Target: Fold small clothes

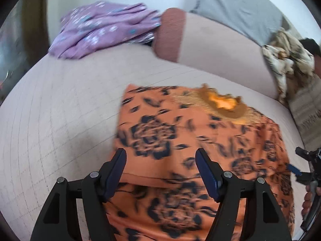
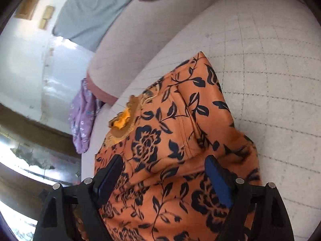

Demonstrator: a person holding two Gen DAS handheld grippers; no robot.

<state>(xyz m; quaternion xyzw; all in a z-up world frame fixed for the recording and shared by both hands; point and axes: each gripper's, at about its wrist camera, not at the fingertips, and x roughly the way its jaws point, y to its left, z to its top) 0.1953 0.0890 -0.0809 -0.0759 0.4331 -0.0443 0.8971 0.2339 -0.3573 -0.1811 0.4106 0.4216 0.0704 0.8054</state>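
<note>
Lying on the pale checked bed cover [image 1: 60,120] is the orange garment [image 1: 180,140] with dark blue flowers, partly folded, with a golden embroidered neck patch [image 1: 226,106] at its far edge. The left tool [image 1: 160,156] hangs over the near part of this garment. Its blue pads [image 1: 206,172] stand apart, and no cloth is between them. The right tool [image 2: 162,162] is also above the same garment, closer to a raised fold with a seam, and its two fingers are wide apart and hold nothing. In the left wrist view, the right tool shows at the right edge with a hand [image 1: 309,200] around its handle.

Farther on the bed, a purple cloth [image 1: 100,28] with small light flowers lies bunched near the edge, touching a pink bolster [image 1: 210,46] with a darker end. Behind the bolster is a grey pillow [image 1: 240,6], and a cream and brown patterned cloth [image 1: 284,58] lies at its other end.
</note>
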